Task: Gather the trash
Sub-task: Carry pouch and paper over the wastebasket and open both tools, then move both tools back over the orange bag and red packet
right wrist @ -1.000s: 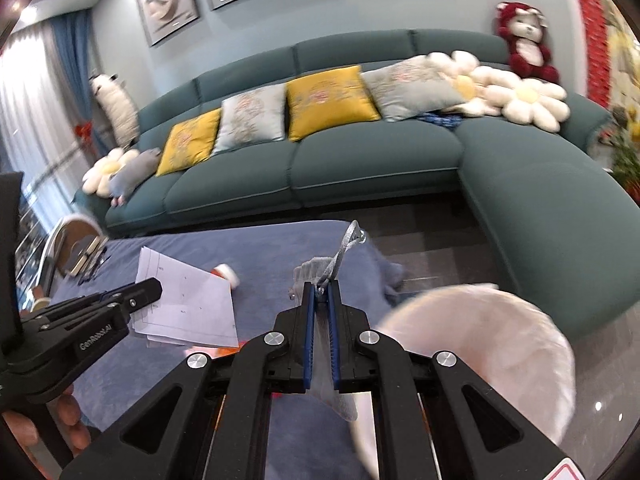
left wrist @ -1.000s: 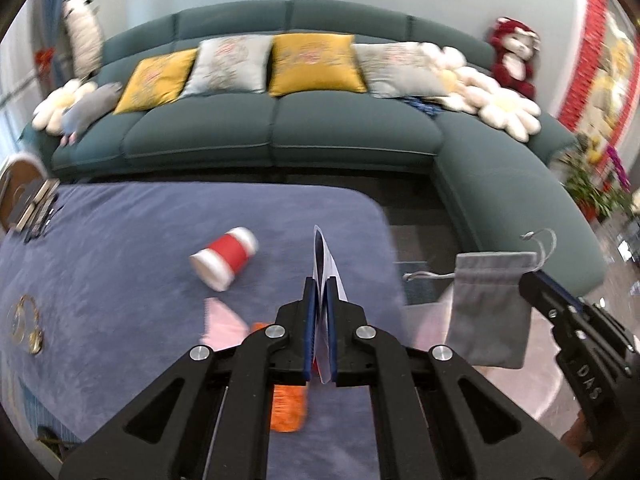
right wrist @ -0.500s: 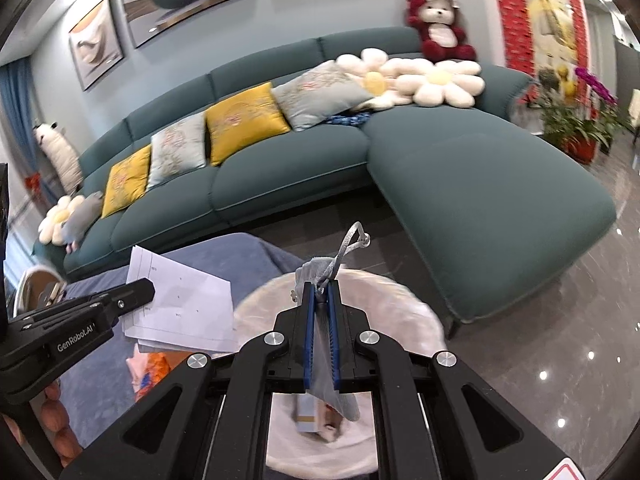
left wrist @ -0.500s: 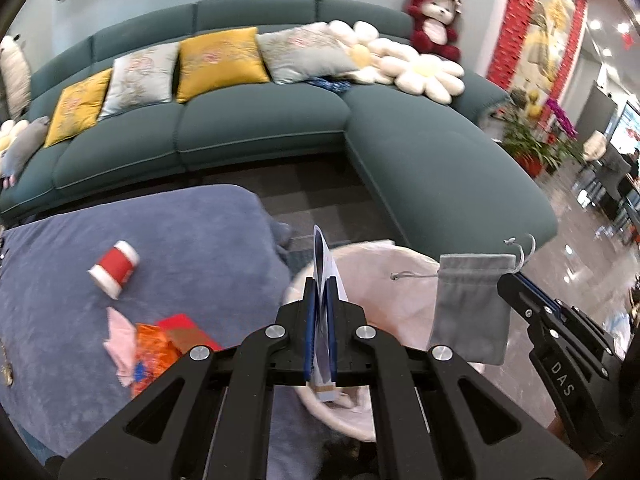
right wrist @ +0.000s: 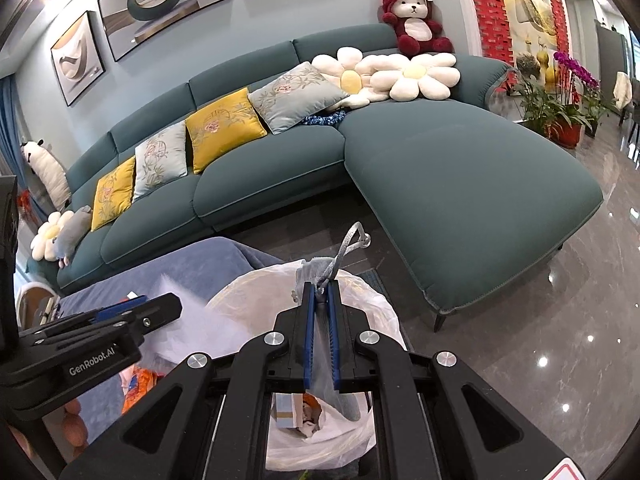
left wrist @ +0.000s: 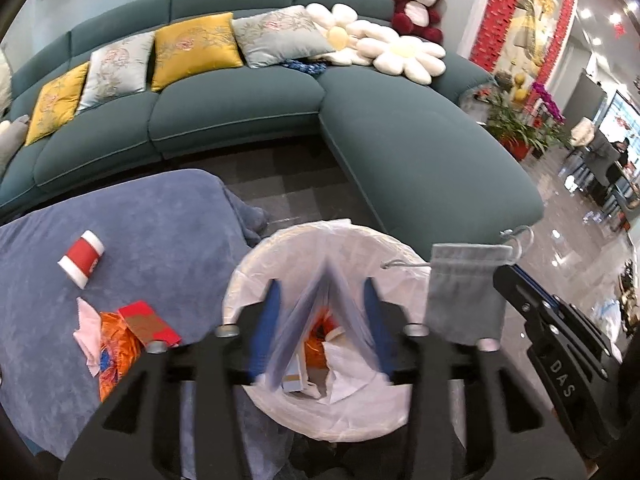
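One view only: red cup point(left wrist: 81, 259) left of left tongs point(left wrist: 320, 322).

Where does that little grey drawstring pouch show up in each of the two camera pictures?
Left wrist view: the grey drawstring pouch hangs at right of centre, over the rim of the white-lined trash bin, pinched by the right gripper.
Right wrist view: the pouch sits bottom centre between that gripper's blue fingers, its cord poking up.
Shared landmark: the red teddy bear on the sofa back.
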Tool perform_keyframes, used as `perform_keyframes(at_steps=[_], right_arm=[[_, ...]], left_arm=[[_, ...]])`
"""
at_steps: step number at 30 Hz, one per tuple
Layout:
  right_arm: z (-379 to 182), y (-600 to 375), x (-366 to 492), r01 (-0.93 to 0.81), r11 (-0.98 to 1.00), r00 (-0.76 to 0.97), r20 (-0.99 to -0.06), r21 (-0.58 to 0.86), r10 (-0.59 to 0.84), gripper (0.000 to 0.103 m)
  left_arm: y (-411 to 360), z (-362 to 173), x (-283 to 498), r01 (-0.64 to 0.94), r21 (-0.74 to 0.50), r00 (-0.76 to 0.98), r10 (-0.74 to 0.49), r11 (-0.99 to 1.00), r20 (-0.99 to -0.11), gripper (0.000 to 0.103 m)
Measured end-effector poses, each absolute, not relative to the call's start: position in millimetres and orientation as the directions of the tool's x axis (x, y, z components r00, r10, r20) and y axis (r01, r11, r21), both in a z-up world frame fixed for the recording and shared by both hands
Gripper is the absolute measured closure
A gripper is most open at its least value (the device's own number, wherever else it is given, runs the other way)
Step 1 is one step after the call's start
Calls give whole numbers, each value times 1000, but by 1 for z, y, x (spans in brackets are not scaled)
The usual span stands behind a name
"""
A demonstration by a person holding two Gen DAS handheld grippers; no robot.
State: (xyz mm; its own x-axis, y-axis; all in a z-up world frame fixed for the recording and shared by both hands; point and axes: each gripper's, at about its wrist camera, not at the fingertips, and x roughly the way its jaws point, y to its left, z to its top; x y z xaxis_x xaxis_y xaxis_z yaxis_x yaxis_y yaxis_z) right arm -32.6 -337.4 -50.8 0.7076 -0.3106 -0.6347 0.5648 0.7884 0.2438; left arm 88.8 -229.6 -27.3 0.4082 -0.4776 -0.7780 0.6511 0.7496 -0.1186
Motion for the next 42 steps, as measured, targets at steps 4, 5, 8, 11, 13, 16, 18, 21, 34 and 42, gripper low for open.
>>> perform_keyframes(at_steps=[4, 5, 8, 11, 13, 16, 18, 21, 34, 42], right_arm=[[-50, -334, -30, 559, 792, 711, -634, 246, -305, 96], [-50, -334, -29, 558, 792, 711, -634, 246, -304, 96], [-49, -331, -24, 550, 798, 714, -633, 244, -299, 95], [-46, -331, -23, 542, 804, 722, -625, 244, -297, 91], [-45, -328, -20, 536, 808, 725, -624, 243, -293, 91], [-42, -324, -15, 529, 814, 729, -620, 241, -290, 79], [-39, -320, -13, 529, 815, 733, -612, 236, -299, 69], [-36, -315, -9, 519, 822, 740, -605, 236, -294, 68], [-27, -271, 21, 449, 872, 750, -612, 194, -249, 60], [-39, -223, 52, 362, 917, 740, -650, 167, -173, 57]], left_arm=[[-225, -29, 91, 629, -111, 424, -459, 769, -781, 49], [-223, -30, 93, 625, -114, 423, -458, 772, -781, 49], [-217, -31, 95, 613, -108, 432, -446, 782, -784, 46], [-209, -32, 99, 596, -109, 442, -438, 795, -783, 42], [-205, -32, 101, 589, -108, 446, -434, 801, -783, 41], [-196, -31, 105, 569, -107, 461, -424, 816, -780, 35], [-190, -30, 107, 558, -103, 473, -417, 824, -776, 32], [-180, -29, 112, 535, -102, 489, -406, 839, -773, 29], [-116, -28, 136, 428, -106, 542, -349, 898, -764, 24], [-64, -48, 156, 335, -106, 546, -284, 936, -788, 19]])
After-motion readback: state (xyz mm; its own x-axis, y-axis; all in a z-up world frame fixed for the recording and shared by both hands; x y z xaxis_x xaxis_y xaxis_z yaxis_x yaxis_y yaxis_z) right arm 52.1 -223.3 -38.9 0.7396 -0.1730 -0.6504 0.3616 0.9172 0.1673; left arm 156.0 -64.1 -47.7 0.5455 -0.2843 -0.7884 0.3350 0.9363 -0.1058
